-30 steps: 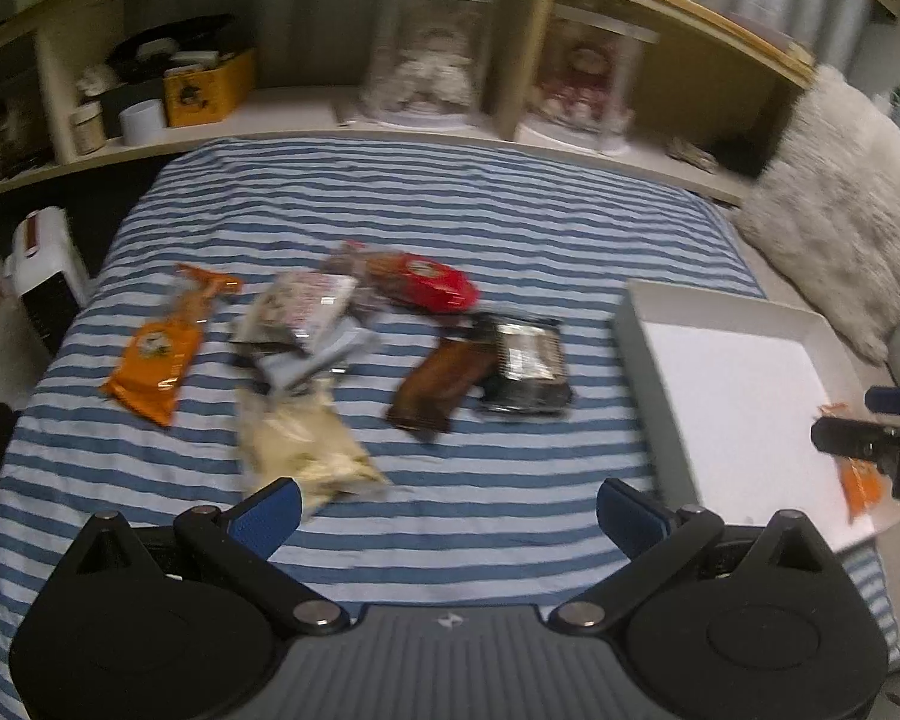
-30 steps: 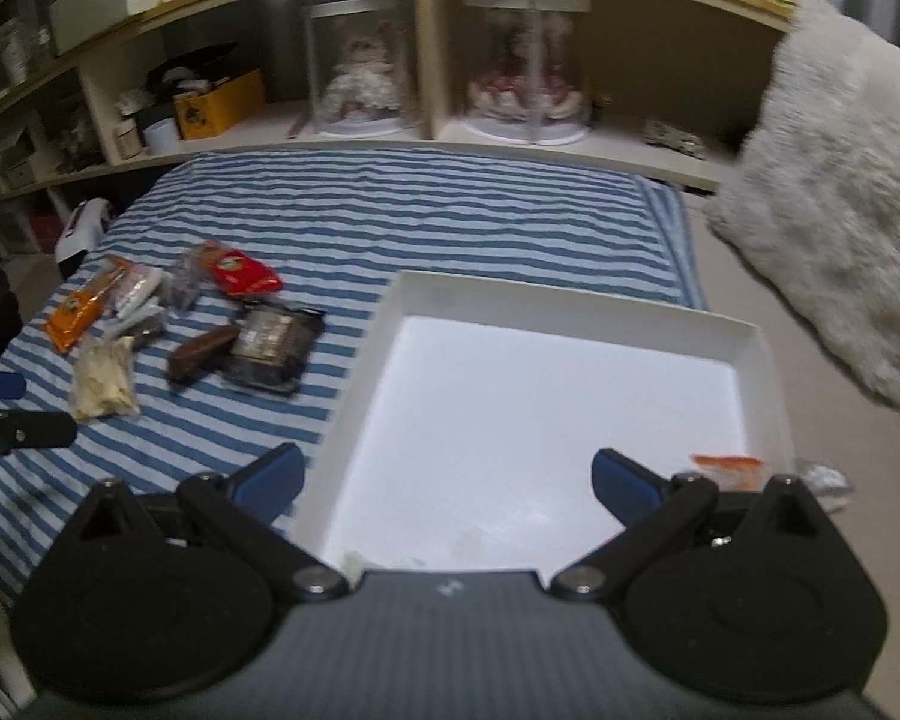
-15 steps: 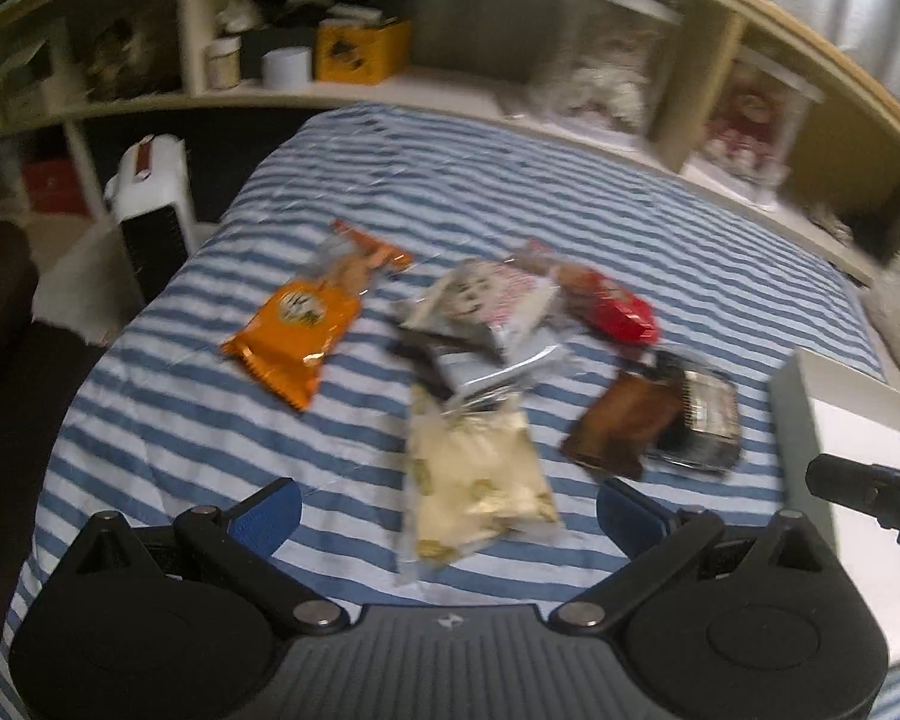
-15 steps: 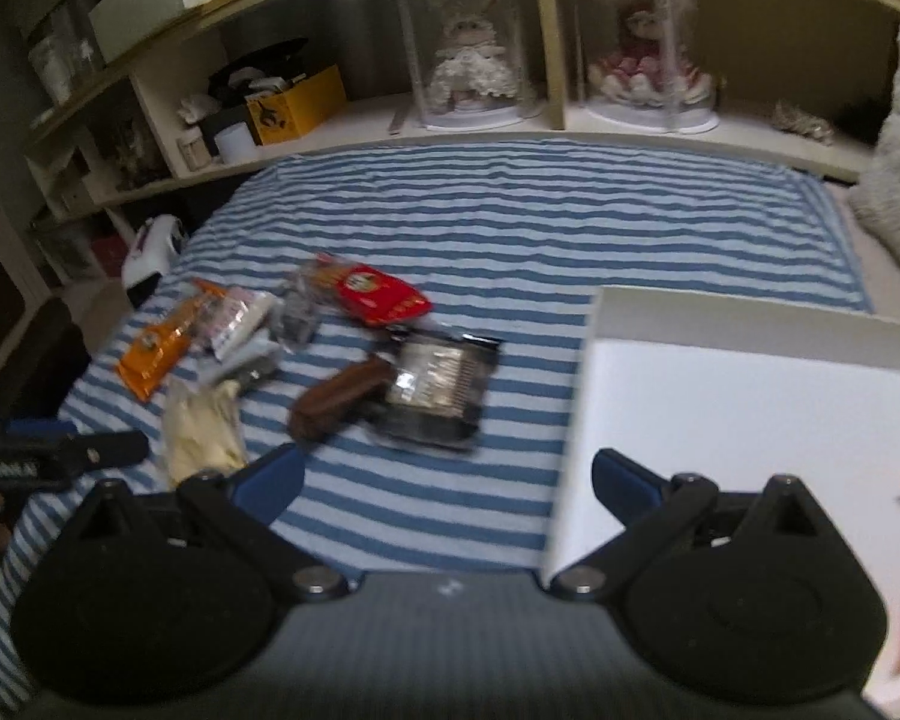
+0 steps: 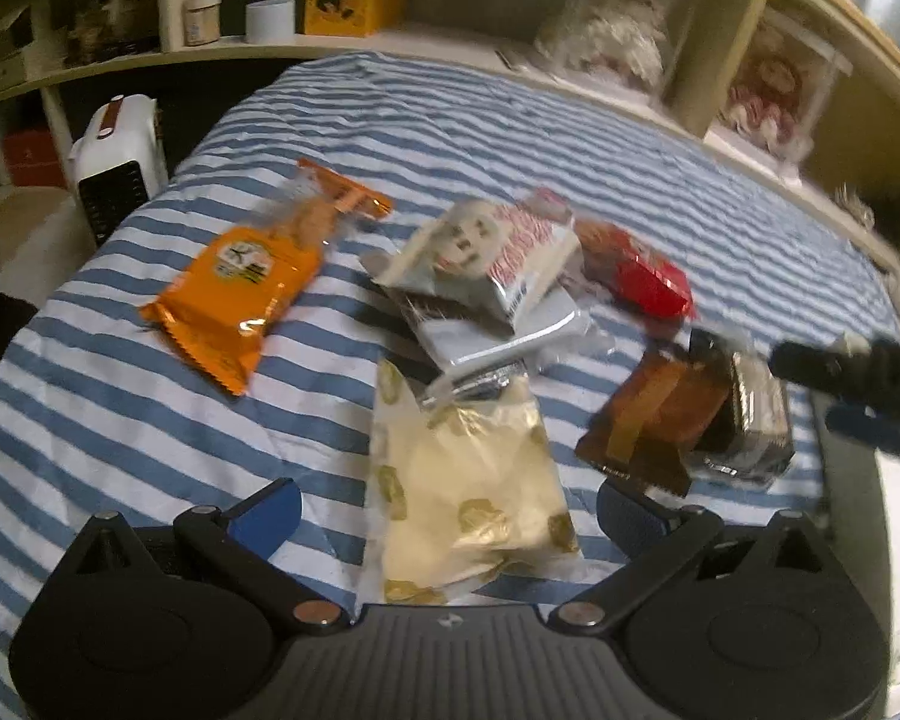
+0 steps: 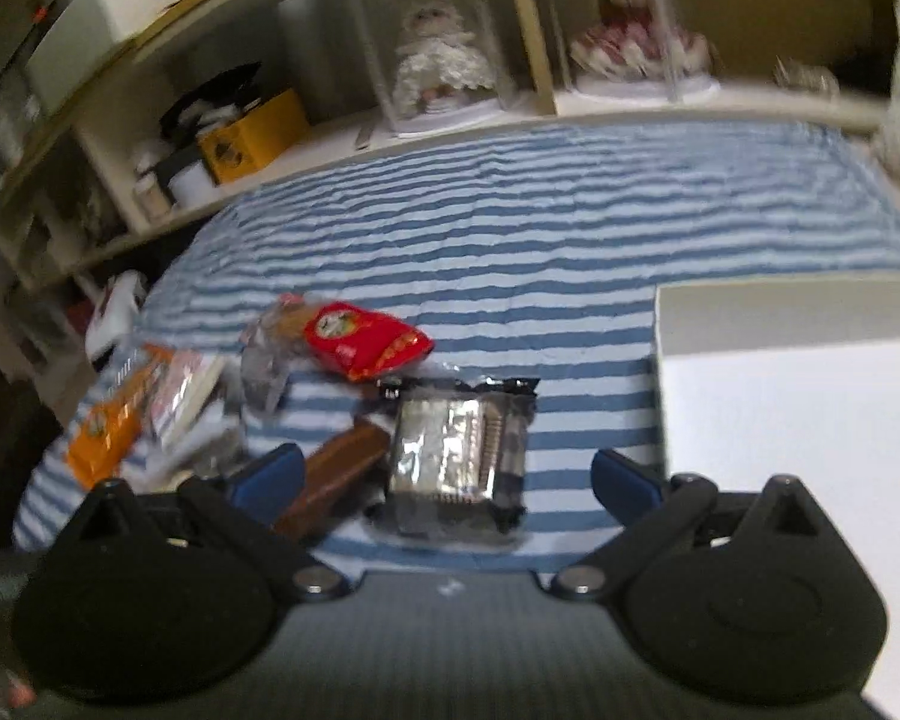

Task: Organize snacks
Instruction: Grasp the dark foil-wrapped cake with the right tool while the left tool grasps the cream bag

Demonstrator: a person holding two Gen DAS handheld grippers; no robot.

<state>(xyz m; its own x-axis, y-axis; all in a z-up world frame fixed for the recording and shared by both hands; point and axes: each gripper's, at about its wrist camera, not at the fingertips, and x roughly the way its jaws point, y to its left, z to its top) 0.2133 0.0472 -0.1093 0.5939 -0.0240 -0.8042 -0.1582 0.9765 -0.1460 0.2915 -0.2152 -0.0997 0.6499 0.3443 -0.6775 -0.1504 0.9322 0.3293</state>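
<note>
several snack packets lie on the blue-white striped bedspread (image 5: 510,138), none in a gripper. left gripper (image 5: 447,507) wide open at the bottom of the left wrist view, nothing between its blue fingertips (image 5: 270,513); the pale yellow packet (image 5: 468,480) sits lower centre in that gap, long axis running up-down in frame, top end tilted slightly left. orange packet (image 5: 240,276) centre left, long axis diagonal, crimped clear end toward upper right. white-and-red packet (image 5: 492,258) at frame centre lies on top of a silver packet (image 5: 498,330), both angled lower left to upper right. red packet (image 5: 636,276) right of them, long axis upper left to lower right. brown bar (image 5: 648,414) centre right, long axis lower left to upper right, touching the dark foil packet (image 5: 750,414) on its right. right gripper (image 6: 444,474) also wide open and empty in the right wrist view, blurred; the dark foil packet sits between its fingertips at frame centre, roughly square-on, brown bar just left of it pointing lower left. white tray (image 6: 750,312) at right edge of that view, well apart from the pile; its contents cannot be told. white heater (image 5: 114,162) at upper left beside the bed.
</note>
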